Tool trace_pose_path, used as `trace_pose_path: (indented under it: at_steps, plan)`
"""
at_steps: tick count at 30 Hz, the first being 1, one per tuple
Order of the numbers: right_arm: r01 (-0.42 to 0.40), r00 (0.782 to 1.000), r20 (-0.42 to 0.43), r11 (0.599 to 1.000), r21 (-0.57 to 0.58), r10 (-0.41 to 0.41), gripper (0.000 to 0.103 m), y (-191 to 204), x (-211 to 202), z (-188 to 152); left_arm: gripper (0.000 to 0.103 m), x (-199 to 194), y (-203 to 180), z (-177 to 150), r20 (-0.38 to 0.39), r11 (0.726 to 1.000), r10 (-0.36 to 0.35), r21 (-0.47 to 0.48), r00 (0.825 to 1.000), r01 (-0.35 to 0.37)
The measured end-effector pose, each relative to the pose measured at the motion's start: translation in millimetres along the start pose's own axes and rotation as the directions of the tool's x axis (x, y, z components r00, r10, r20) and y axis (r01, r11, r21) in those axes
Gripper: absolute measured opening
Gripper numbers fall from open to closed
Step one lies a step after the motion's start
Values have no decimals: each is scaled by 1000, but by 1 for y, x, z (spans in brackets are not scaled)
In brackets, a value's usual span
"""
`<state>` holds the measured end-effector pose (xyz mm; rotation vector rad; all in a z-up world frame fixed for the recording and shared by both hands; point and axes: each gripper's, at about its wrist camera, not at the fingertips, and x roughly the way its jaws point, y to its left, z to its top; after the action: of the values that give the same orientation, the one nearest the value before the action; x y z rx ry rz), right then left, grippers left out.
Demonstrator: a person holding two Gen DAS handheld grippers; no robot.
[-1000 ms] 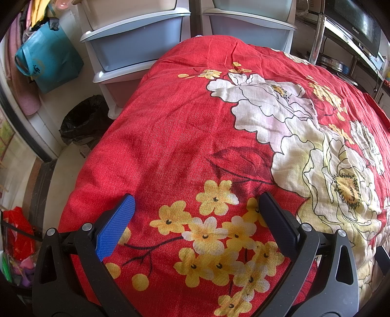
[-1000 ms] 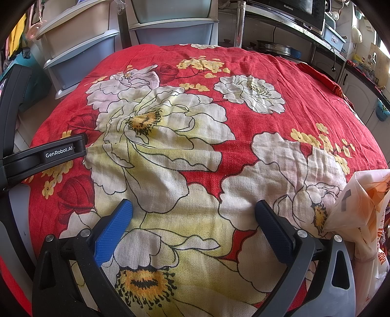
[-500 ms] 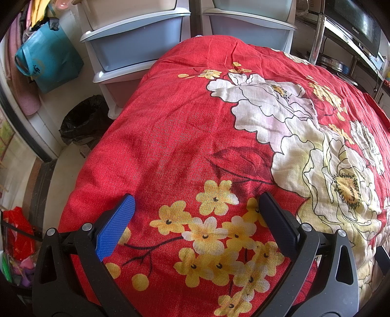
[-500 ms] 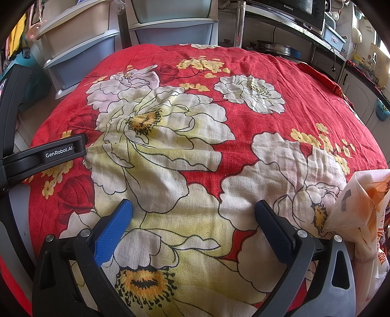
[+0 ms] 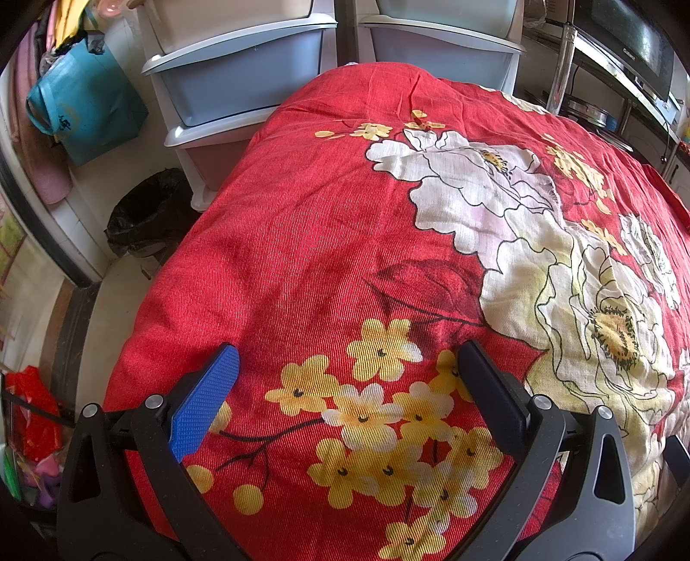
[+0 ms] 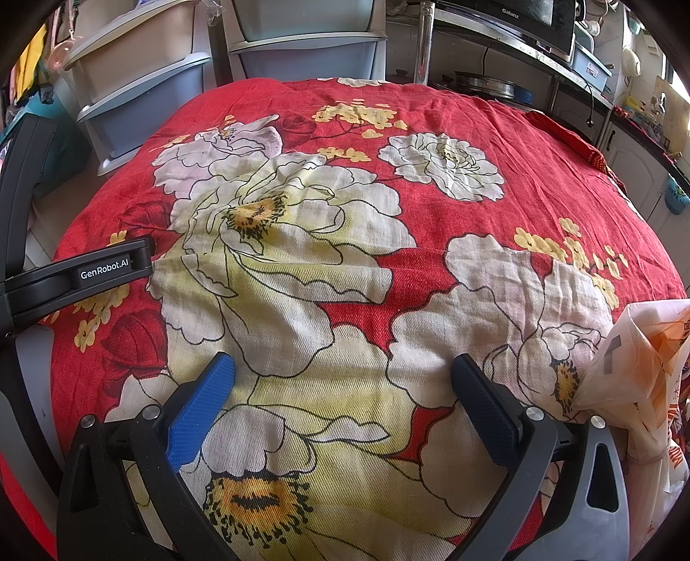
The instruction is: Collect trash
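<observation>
A red floral cloth covers a rounded table. My left gripper hovers open over the cloth's near left part, nothing between its fingers. My right gripper is open too, above the big cream flowers. A crumpled white-and-orange plastic bag lies on the cloth just right of the right gripper's right finger. On the floor left of the table stands a bin lined with a black bag. The body of the left gripper shows at the left edge of the right wrist view.
Stacked plastic drawer units stand behind the table. A teal bag hangs on the left wall. A microwave on a metal rack with pans is at the back right. Red bags lie on the floor at left.
</observation>
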<state>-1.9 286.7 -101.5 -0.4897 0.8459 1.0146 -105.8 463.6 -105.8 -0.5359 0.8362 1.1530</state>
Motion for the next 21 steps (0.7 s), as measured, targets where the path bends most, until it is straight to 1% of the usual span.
trace_pose_path:
  at_steps: [21]
  plan:
    - [-1,1000,0,1000,0,1,98,0,0,0,94,0,0,-1,0,1000,1,0,1000,-1]
